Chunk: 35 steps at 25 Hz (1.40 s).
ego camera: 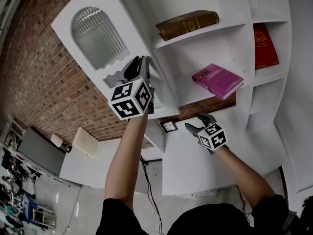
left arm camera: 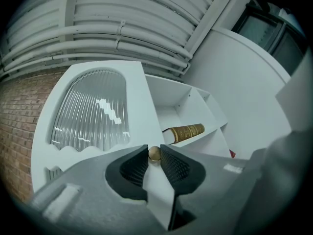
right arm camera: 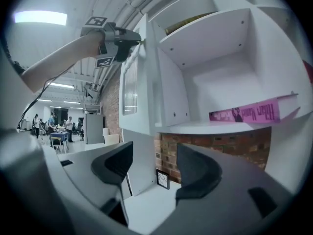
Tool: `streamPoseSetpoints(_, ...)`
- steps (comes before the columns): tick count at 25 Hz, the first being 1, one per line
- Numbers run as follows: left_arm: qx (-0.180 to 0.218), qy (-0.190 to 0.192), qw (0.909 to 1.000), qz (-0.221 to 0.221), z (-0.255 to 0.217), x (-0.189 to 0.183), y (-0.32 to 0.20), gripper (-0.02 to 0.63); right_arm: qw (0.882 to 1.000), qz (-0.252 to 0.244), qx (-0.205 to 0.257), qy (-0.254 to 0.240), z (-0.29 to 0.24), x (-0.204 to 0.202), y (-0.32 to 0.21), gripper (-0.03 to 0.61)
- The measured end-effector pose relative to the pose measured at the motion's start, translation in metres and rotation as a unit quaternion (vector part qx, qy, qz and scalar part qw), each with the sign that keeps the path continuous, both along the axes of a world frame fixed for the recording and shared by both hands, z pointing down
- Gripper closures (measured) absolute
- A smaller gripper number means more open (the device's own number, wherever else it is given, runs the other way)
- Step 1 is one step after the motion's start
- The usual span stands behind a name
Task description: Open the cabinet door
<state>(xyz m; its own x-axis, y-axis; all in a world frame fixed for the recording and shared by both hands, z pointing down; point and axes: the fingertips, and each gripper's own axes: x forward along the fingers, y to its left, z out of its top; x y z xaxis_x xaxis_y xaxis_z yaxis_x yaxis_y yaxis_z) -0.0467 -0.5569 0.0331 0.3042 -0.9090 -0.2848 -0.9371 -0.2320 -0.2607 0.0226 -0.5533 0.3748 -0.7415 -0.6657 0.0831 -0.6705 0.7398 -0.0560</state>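
The white cabinet door (ego camera: 93, 28), with an arched ribbed-glass pane, stands swung out from the shelf unit. My left gripper (ego camera: 138, 65) is raised at the door's free edge. In the left gripper view its jaws (left arm camera: 154, 156) are shut on the small brass knob (left arm camera: 154, 153) beside the door (left arm camera: 90, 111). My right gripper (ego camera: 197, 122) hangs lower, in front of the counter under the shelves, open with nothing between its fingers (right arm camera: 154, 163). The right gripper view shows the door (right arm camera: 134, 87) edge-on, with the left gripper (right arm camera: 124, 38) at its top.
The open shelves hold a brown book (ego camera: 188, 23), a pink book (ego camera: 217, 80) and a red book (ego camera: 264, 45). A small framed picture (ego camera: 168, 126) stands on the counter against the brick wall. Tables and people are far off at the left.
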Motion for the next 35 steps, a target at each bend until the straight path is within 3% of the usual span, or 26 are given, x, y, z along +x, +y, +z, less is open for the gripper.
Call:
streamPoseSetpoints(8, -0.008, -0.001, 1.0000, -0.006, 0.000, 0.000, 0.001, 0.528, 0.999, -0.036, 0.012, -0.038, -0.019, -0.039, -0.027, 0.304)
streamPoseSetpoints(12, -0.012, 0.005, 0.9998, -0.012, 0.001, -0.001, 0.000, 0.528, 0.998, -0.049, 0.010, -0.032, -0.021, -0.051, -0.034, 0.311)
streamPoseSetpoints(16, -0.016, 0.006, 0.9997, -0.016, 0.001, 0.001, -0.003, 0.528, 0.998, -0.040, 0.015, -0.041, -0.029, -0.051, -0.043, 0.414)
streamPoseSetpoints(20, -0.021, 0.018, 0.9995, -0.018, 0.001, 0.001, -0.005, 0.528, 0.996, -0.060, 0.013, -0.061, -0.031, -0.059, -0.042, 0.466)
streamPoseSetpoints(35, -0.005, 0.024, 0.9997, -0.007, 0.001, -0.005, 0.026, 0.531, 0.996, -0.050, -0.003, -0.069, -0.030, -0.060, -0.011, 0.482)
